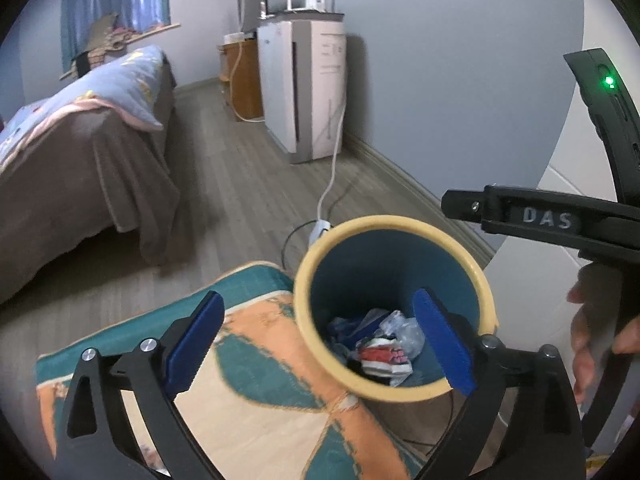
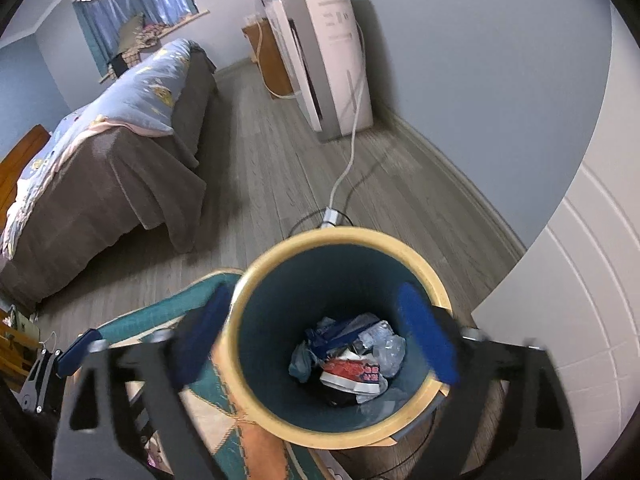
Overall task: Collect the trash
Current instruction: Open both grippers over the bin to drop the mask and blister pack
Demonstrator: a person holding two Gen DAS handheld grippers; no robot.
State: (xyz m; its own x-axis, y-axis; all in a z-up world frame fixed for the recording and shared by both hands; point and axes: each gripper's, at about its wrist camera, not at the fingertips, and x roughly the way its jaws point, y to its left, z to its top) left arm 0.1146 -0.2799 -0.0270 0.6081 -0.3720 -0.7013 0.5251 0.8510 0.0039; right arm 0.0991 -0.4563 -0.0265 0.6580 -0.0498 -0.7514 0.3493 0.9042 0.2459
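Note:
A round bin with a yellow rim (image 1: 394, 222) and teal inside stands on the floor; it also shows in the right wrist view (image 2: 340, 236). Crumpled trash (image 1: 384, 346) lies at its bottom: clear plastic, a red and white wrapper (image 2: 352, 372), blue scraps. My left gripper (image 1: 320, 344) is open and empty above the bin's left rim. My right gripper (image 2: 316, 340) is open and empty, blurred, directly over the bin mouth. The right gripper's body (image 1: 552, 220) and the hand holding it show at the right of the left wrist view.
A teal and orange patterned mat (image 1: 256, 392) lies left of the bin. A bed with a brown cover (image 1: 80, 152) stands at left. A white appliance (image 1: 308, 84) stands by the wall, its cord and plug (image 1: 320, 232) on the wood floor behind the bin. A white door (image 2: 580, 300) is at right.

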